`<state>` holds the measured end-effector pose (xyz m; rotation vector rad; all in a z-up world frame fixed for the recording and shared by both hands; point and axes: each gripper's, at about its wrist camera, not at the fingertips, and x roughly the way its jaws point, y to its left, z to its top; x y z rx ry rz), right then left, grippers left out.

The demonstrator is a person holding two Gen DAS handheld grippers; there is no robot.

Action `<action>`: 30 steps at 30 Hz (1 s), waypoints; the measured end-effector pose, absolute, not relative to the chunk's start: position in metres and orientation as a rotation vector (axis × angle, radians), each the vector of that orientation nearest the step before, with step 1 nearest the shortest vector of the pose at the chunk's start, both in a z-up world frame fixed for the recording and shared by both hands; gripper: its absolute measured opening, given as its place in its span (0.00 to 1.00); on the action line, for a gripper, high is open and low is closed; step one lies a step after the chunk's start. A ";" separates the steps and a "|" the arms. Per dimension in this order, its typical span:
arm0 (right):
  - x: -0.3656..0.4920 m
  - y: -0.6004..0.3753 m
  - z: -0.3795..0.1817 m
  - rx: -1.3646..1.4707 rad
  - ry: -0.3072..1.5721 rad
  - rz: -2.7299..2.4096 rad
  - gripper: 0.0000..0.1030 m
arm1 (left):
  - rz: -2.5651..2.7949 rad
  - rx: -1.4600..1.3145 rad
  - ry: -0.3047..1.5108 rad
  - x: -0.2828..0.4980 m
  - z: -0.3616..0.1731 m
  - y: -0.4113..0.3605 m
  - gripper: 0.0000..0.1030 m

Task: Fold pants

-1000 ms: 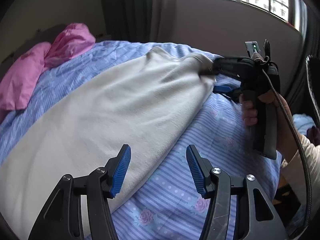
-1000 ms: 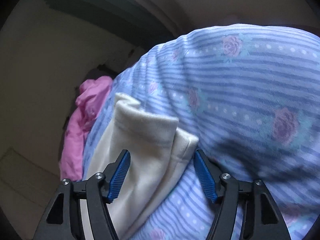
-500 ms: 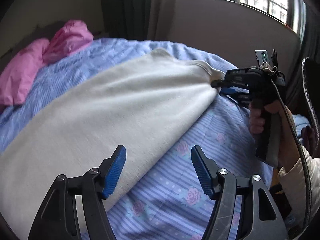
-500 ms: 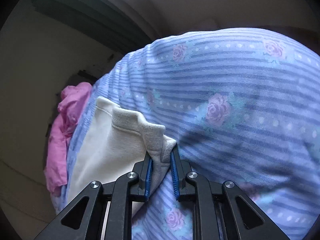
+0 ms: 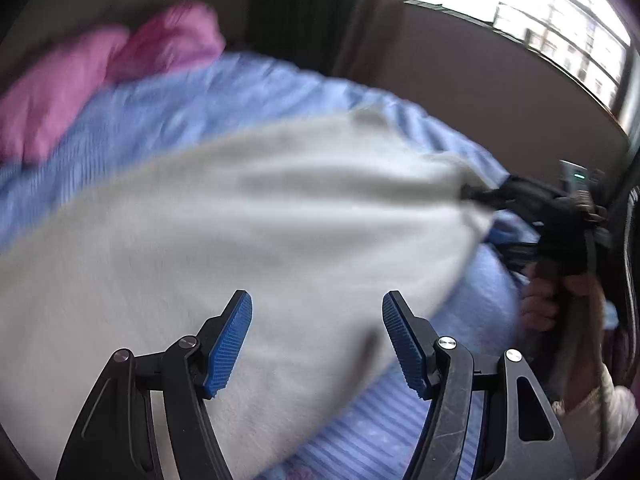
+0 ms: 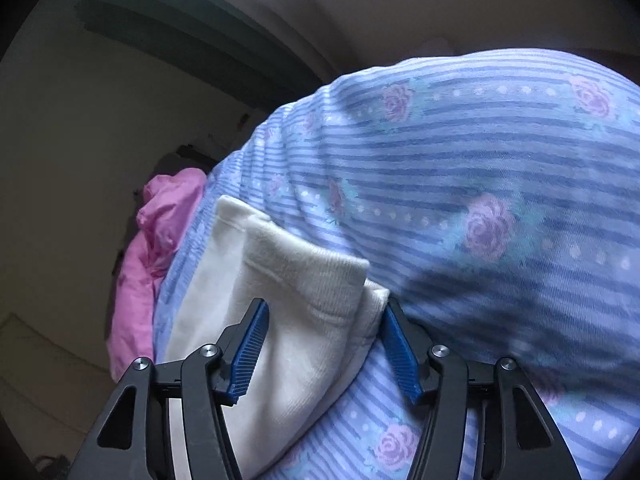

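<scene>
Cream fleece pants (image 5: 280, 220) lie flat across a blue striped bedspread (image 5: 200, 92). In the blurred left wrist view my left gripper (image 5: 317, 300) hovers open over the near part of the pants, nothing between its blue pads. The right gripper (image 5: 480, 216) sits at the pants' far right corner, held by a person's hand (image 5: 540, 304). In the right wrist view the right gripper (image 6: 326, 306) has its jaws opening, and the folded ribbed cuff of the pants (image 6: 304, 280) lies loosely between the pads.
A pink quilt (image 5: 100, 72) is bunched at the bed's far left, also seen as a pink quilt (image 6: 160, 240) beyond the cuff. The rose-patterned bedspread (image 6: 480, 160) stretches to the right. A window (image 5: 540, 8) and dark curtains stand behind the bed.
The right gripper pinched the cuff half a second ago and has now spread its jaws again. The left gripper has swung over the pants, so more cream cloth lies under it.
</scene>
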<state>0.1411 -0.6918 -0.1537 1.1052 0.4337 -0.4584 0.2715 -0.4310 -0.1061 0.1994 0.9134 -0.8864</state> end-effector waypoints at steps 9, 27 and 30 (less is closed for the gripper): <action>0.113 -0.691 -0.143 1.097 0.377 -0.502 0.19 | -0.931 0.214 0.833 0.261 -0.096 -0.426 0.50; 0.141 -0.628 -0.017 0.565 0.354 -0.520 0.18 | -0.818 0.144 0.862 0.308 -0.054 -0.362 0.15; 0.162 -0.585 0.024 0.383 0.346 -0.473 0.18 | -0.785 0.206 0.826 0.304 -0.036 -0.308 0.15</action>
